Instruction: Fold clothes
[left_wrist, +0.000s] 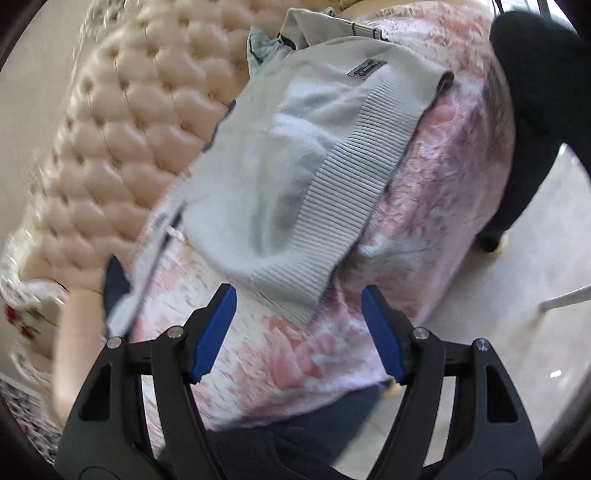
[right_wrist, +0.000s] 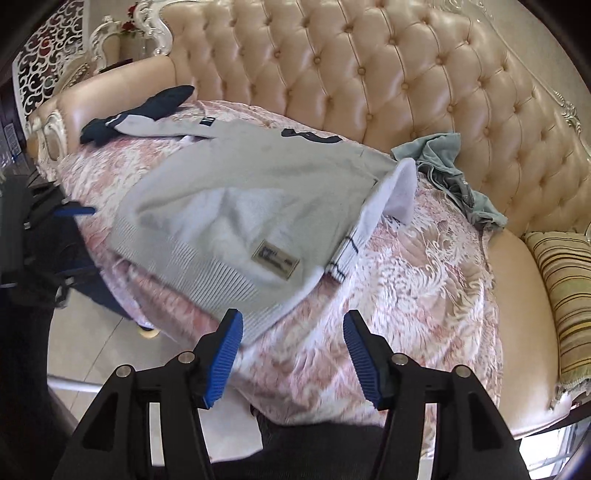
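While both claws, left (left_wrist: 299, 317) and right (right_wrist: 293, 345), gape empty, the sweater's (right_wrist: 236, 199) hem at twelve o'clock likely needs gripping.

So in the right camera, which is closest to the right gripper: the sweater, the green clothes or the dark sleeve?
From the right gripper:
1. Sweater, just ahead, hem by the left finger.
2. Green clothes, far right, against the sofa back.
3. Dark sleeve, far left; nearly ties with the green clothes.
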